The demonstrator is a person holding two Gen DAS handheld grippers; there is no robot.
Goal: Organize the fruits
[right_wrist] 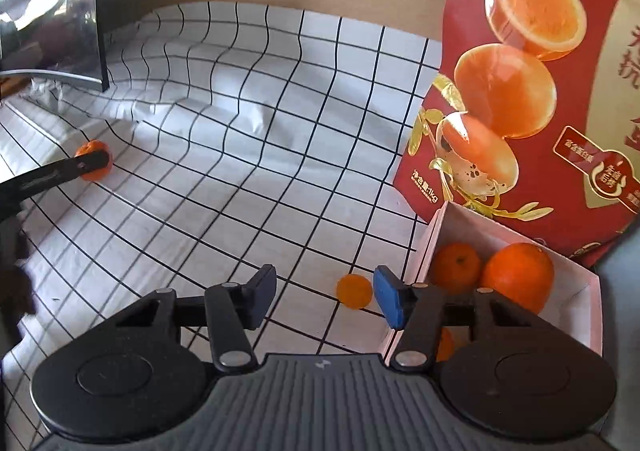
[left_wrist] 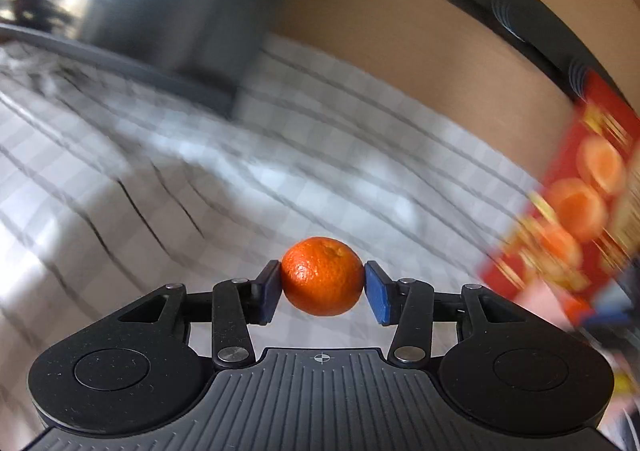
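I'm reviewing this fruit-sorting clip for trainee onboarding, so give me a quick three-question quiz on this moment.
1. True or false: the left gripper grips a mandarin between its pads.
2. How many fruits show inside the white box: A one, B at least three, C none?
3. What lies on the checked cloth beside the right gripper?

Key: 1 true. 2 B. 3 a small orange fruit, loose by the blue pad; nothing sits between that gripper's open jaws.
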